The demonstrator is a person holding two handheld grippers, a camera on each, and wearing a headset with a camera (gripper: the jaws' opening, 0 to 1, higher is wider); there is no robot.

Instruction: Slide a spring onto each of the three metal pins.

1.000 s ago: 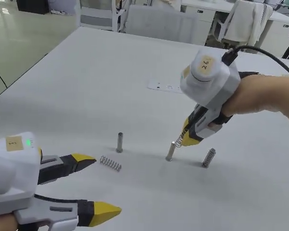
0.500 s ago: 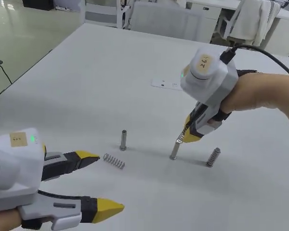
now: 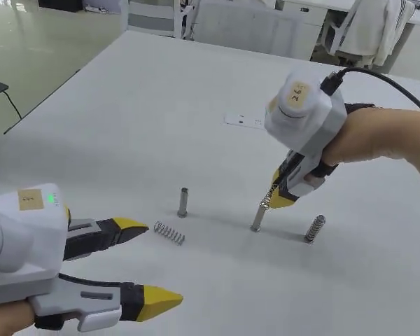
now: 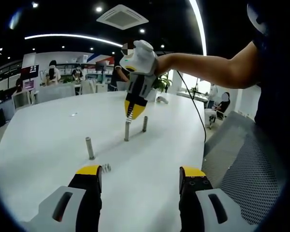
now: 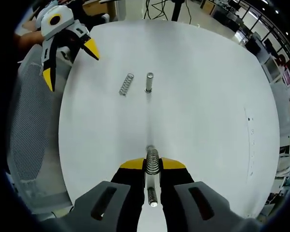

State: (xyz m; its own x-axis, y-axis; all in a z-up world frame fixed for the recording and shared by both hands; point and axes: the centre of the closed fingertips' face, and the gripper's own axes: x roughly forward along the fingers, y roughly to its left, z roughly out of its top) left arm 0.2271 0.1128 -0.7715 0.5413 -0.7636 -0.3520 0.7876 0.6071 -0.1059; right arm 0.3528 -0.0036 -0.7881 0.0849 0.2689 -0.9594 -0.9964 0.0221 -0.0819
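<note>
One spring looks on, the second is going on, the third waits.
My right gripper point(image 3: 278, 199) pinches a held spring point(image 3: 269, 199) at the tip of the middle pin point(image 3: 257, 218); the right-hand pin point(image 3: 314, 229) looks already sleeved. The left-hand pin point(image 3: 183, 202) stands bare near the loose spring point(image 3: 169, 233), my left gripper point(image 3: 152, 262) wide open.

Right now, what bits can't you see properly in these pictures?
- Head view: whether the held spring touches the middle pin. The yellow tips of the right gripper crowd that spot.
- Head view: whether a pin stands inside the right-hand spring. Its coils cover the middle.
- Head view: the print on the white label is too small to read.
- Left gripper view: the loose spring is too small to count its coils.
</note>
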